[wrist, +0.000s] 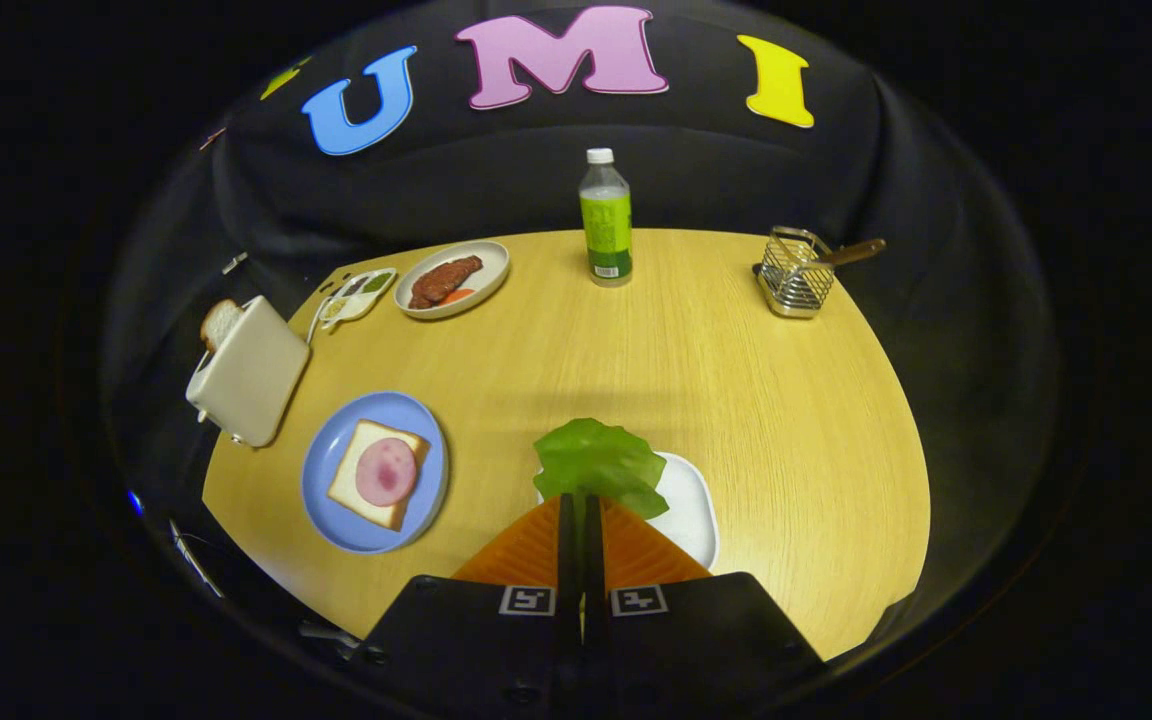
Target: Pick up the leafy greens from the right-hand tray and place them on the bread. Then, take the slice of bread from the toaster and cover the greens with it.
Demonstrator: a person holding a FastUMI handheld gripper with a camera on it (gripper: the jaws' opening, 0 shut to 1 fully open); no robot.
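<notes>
The claw is clenched on the greens: its two fingers stand nearly together, with the near edge of the leaf caught between their tips. The greens spread out just ahead of the fingertips and sit over the white tray, whose bare rim shows to the right of the fingers; whether the leaf touches the tray or hangs clear of it cannot be told. To the left of the fingers lies a blue plate carrying a slice of bread with a round of pink ham on top. Farther left, at the bench's edge, stands a pale toaster with a second bread slice sticking up from its slot. Beyond the plate, an oval dish holds a brown piece of meat and something orange beside it. Just left of that dish sits a small divided sauce dish. At the far side of the bench a bottle with a green label and white cap stands upright. Well to its right is a wire basket with a wooden handle pointing right.
</notes>
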